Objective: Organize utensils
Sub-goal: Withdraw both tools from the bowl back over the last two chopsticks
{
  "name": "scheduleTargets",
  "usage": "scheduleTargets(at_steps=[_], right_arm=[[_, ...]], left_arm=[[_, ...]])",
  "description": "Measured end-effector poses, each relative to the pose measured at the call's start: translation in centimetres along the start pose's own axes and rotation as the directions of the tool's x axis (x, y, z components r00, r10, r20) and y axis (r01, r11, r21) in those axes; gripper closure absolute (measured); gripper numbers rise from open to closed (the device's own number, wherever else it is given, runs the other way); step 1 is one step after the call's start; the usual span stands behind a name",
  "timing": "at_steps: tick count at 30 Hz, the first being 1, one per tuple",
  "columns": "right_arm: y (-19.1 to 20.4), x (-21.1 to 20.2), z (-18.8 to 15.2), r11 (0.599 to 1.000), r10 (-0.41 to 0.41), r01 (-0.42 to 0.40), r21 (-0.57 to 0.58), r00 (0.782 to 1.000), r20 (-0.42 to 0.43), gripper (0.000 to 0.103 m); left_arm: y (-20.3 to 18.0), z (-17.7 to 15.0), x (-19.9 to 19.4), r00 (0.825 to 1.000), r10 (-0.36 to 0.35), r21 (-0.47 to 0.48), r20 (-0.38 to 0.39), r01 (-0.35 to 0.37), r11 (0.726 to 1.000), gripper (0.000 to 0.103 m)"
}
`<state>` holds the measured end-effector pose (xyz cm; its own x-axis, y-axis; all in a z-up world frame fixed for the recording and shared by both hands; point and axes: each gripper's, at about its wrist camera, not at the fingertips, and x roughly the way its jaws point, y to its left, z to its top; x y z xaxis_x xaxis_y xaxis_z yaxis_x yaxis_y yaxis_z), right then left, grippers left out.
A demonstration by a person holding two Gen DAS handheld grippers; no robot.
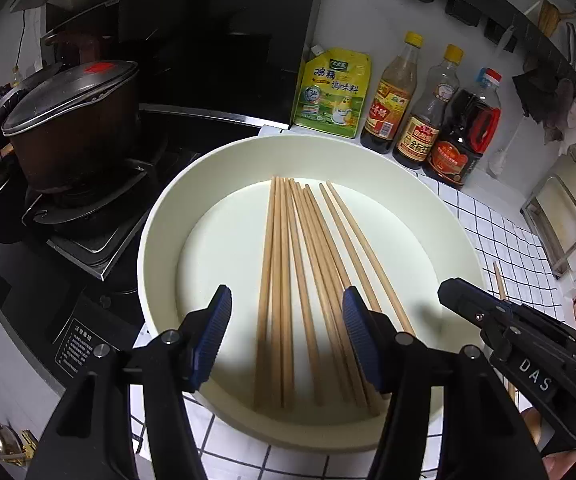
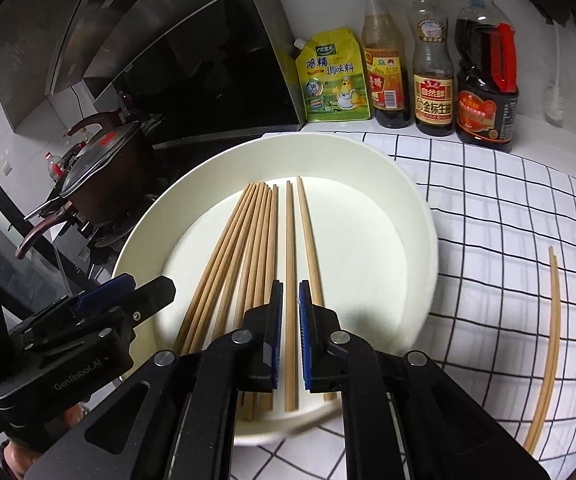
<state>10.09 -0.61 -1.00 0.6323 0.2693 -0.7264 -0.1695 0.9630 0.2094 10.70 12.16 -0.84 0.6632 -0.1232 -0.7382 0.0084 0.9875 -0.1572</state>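
Chopsticks (image 1: 308, 292) lie fanned in a cream dish (image 1: 156, 240) near the bench's stove-side edge, gathered for sorting. The left gripper (image 1: 287, 334) hangs over them, jaws about half open and empty. The right gripper (image 2: 290, 336) has jaws nearly shut, gripping nothing. Two stray chopsticks (image 2: 548, 352) rest on the checked bench; sauce bottles (image 2: 434, 64) line the wall.
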Motion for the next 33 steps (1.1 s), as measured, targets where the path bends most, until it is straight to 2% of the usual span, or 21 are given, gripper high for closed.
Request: scheduleTargets(at_steps=[10, 14, 18, 28, 33], right_arm=[[-1.5, -3.2, -1.9, 1.000, -0.017, 0.017, 0.020, 0.999, 0.033, 0.095], [-2.6, -4.5, -2.6, 0.999, -0.031, 0.029, 0.032, 0.998, 0.046, 0.091], [-3.8, -5.7, -3.4, 0.998, -0.048, 0.046, 0.045, 0.997, 0.058, 0.089], [-9.2, -9.2, -6.0, 0.990, -0.123, 0.117, 0.082, 0.989, 0.081, 0.087], [-12.1, -11.0, -7.0, 0.982, -0.163, 0.153, 0.108, 0.983, 0.089, 0.080]], left_arm=[[-2.4, -1.6, -1.9, 0.999, -0.030, 0.035, 0.012, 0.030, 0.999, 0.044], [-3.6, -2.1, -2.4, 0.999, -0.044, 0.047, 0.016, 0.043, 0.998, 0.044], [-5.2, -2.6, -2.8, 0.998, -0.065, 0.074, 0.012, 0.064, 0.995, 0.040], [-9.8, -4.0, -3.5, 0.995, -0.094, 0.125, 0.013, 0.091, 0.988, 0.036], [-12.5, -5.1, -3.3, 0.994, -0.110, 0.159, 0.010, 0.107, 0.982, 0.035]])
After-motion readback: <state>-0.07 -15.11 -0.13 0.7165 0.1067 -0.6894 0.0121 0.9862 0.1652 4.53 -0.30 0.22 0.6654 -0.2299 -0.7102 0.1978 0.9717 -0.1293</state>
